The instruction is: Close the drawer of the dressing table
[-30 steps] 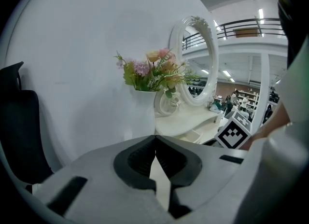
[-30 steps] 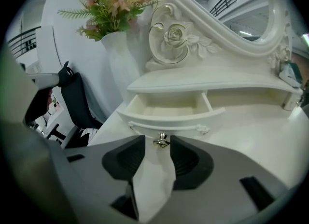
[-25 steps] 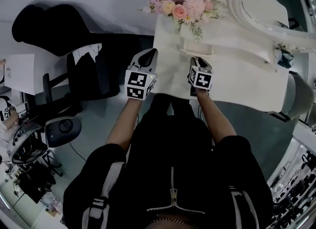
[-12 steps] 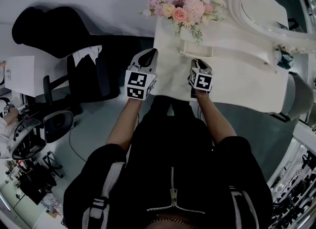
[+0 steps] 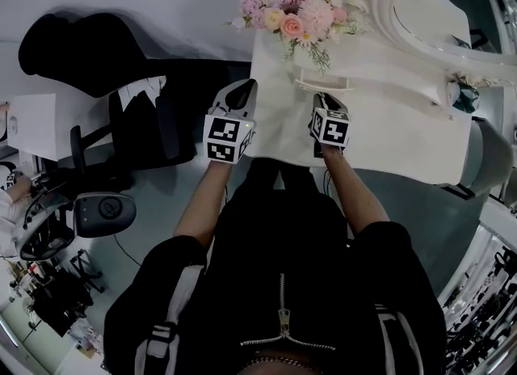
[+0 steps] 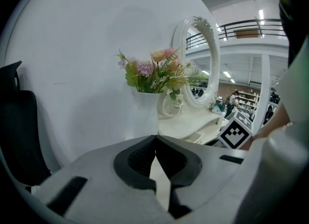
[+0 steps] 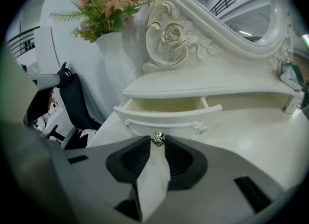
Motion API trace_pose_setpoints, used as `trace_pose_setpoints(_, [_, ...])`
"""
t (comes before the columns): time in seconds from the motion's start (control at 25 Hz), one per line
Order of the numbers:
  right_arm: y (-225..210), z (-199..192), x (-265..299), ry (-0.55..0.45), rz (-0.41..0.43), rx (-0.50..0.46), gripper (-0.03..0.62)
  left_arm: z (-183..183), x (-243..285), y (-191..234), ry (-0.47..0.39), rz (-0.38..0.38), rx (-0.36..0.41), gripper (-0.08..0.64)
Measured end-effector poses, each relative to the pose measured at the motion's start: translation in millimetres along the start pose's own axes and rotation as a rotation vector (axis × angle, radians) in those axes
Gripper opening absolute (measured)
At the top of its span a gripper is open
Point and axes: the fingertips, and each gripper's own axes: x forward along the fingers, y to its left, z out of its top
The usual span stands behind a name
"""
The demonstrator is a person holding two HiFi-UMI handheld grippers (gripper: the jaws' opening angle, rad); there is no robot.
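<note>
**A:** Where's the drawer [image 7: 166,118]?

**B:** It's open, drawn out from under the shelf [image 7: 212,84] at the back of the table [image 7: 251,121]. What shows of its inside is bare. It looks no further in than a second ago.

**A:** So what changed?

**B:** The right tool [image 7: 158,139] has just been closing its jaws. They now pinch the small metal knob [image 7: 158,140] in the middle of the drawer front.

**A:** Meaning?

**B:** I'd judge the grip is made and the push inward is what remains. Nothing is closed yet.

**A:** And the left tool [image 6: 154,137]?

**B:** Clenched on nothing, near the table's left edge and apart from the drawer. The flowers [image 5: 295,2] stand behind, out of the way.
</note>
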Motion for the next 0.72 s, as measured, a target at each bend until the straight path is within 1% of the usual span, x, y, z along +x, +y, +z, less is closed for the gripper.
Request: trace_pose_setpoints(0.72, [-4, 15, 18, 0.016, 0.016, 0.009, 0.095, 1, 3, 16, 0.01, 0.028, -0.01, 0.006])
